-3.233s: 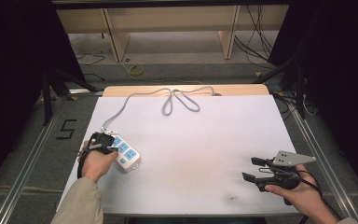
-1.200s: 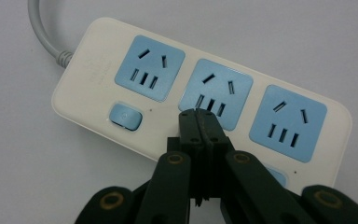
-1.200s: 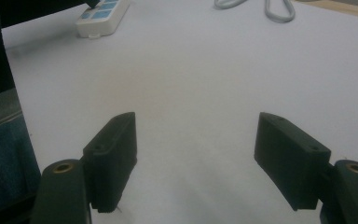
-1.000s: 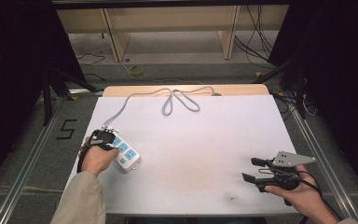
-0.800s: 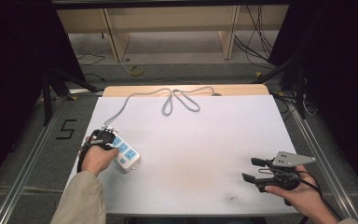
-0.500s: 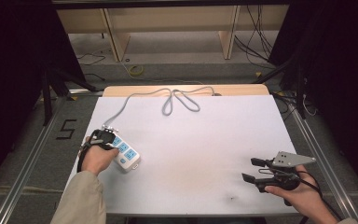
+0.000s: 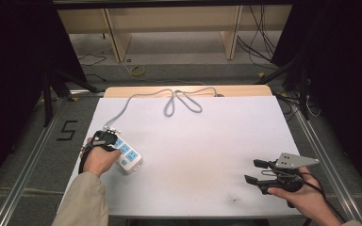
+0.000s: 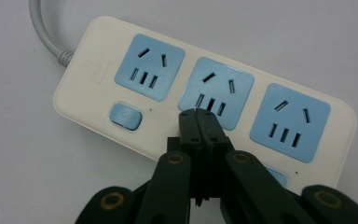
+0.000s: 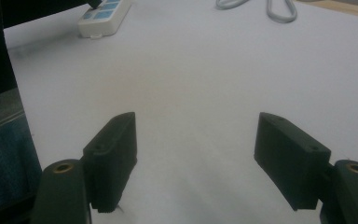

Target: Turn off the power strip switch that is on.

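A white power strip point(image 7: 128, 155) with three blue sockets lies at the table's left side. In the left gripper view the power strip point(image 8: 93, 70) shows blue switch buttons point(image 8: 125, 116) below its sockets. My left gripper point(image 8: 204, 117) is shut with nothing between its jaws. Its tips sit over the strip's near edge, just below the middle socket point(image 8: 216, 92); I cannot tell whether they touch. From above, the left gripper point(image 7: 106, 139) covers the strip's cable end. My right gripper point(image 7: 257, 171) rests open at the front right, and the right gripper point(image 9: 196, 140) has bare table between its jaws.
The strip's grey cable point(image 7: 181, 100) runs to the table's far edge and loops there. The white table point(image 7: 207, 141) has a wooden strip along its back edge. Metal rails flank both sides. A dark speck point(image 7: 235, 199) marks the front.
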Demonstrator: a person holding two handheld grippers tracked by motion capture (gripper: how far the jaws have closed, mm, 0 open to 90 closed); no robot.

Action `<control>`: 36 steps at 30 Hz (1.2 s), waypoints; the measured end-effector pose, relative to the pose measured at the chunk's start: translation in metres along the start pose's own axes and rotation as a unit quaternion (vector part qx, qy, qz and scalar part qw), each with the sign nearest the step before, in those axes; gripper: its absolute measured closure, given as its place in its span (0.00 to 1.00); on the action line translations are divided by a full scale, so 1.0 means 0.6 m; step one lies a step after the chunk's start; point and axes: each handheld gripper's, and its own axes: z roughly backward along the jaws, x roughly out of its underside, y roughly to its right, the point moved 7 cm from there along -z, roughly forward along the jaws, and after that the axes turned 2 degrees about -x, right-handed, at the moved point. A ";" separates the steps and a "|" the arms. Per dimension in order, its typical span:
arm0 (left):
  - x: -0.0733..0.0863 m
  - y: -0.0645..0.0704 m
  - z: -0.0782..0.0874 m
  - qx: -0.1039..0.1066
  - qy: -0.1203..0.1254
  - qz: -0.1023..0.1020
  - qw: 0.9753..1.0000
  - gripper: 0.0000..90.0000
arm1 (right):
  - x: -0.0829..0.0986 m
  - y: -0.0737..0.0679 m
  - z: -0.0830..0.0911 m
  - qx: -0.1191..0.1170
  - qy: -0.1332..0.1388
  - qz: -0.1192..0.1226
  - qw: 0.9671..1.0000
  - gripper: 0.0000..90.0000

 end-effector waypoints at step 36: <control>0.000 0.000 0.000 0.000 0.000 0.008 1.000 1.00 | 0.000 0.000 0.000 -0.001 -0.001 0.001 1.000 0.34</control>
